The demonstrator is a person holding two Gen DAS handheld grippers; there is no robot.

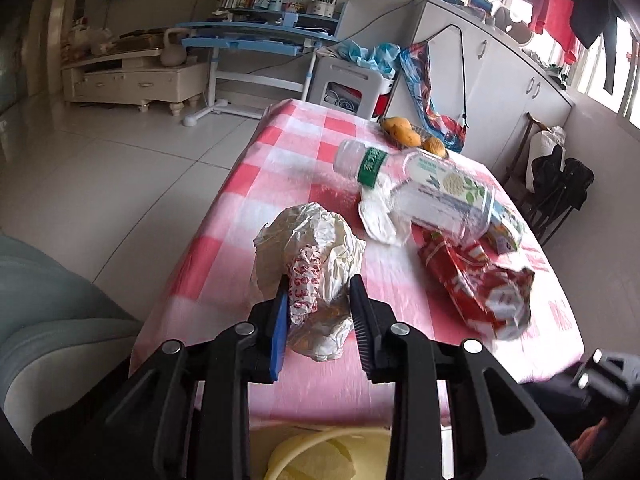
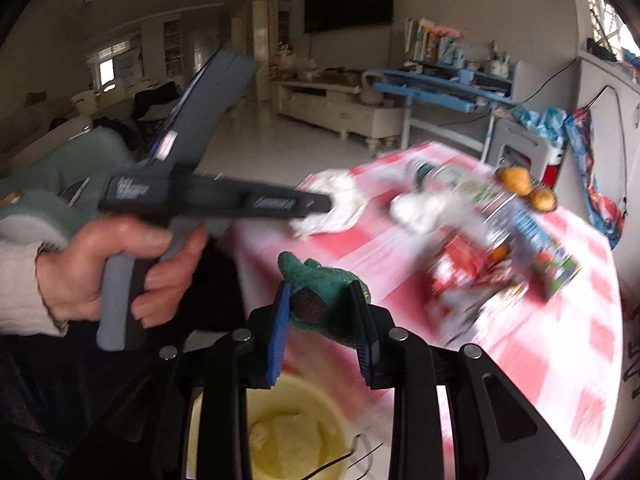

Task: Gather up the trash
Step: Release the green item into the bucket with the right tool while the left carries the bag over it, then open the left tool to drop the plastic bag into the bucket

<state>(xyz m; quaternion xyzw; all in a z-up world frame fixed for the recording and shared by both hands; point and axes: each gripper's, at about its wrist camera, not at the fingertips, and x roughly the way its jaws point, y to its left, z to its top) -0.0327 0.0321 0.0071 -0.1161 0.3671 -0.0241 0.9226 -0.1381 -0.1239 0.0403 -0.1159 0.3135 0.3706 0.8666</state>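
Note:
My left gripper (image 1: 318,312) is shut on a crumpled white paper wrapper (image 1: 316,268) with red print, held just above the pink checked tablecloth (image 1: 256,184). My right gripper (image 2: 326,312) is shut on a green scrap with a dark brown round end (image 2: 320,300), held over a yellow bin (image 2: 296,440). The bin also shows under the left gripper (image 1: 320,456). More trash lies on the table: a clear plastic bottle (image 1: 420,188), a red snack bag (image 1: 480,284), a white tissue (image 1: 380,212) and a small carton (image 1: 506,232).
Oranges (image 1: 412,136) sit at the table's far end. The left hand-held gripper body (image 2: 208,196) crosses the right wrist view. A white stool (image 1: 352,84) with blue bags, a blue desk (image 1: 256,40) and white cabinets (image 1: 500,76) stand beyond the table.

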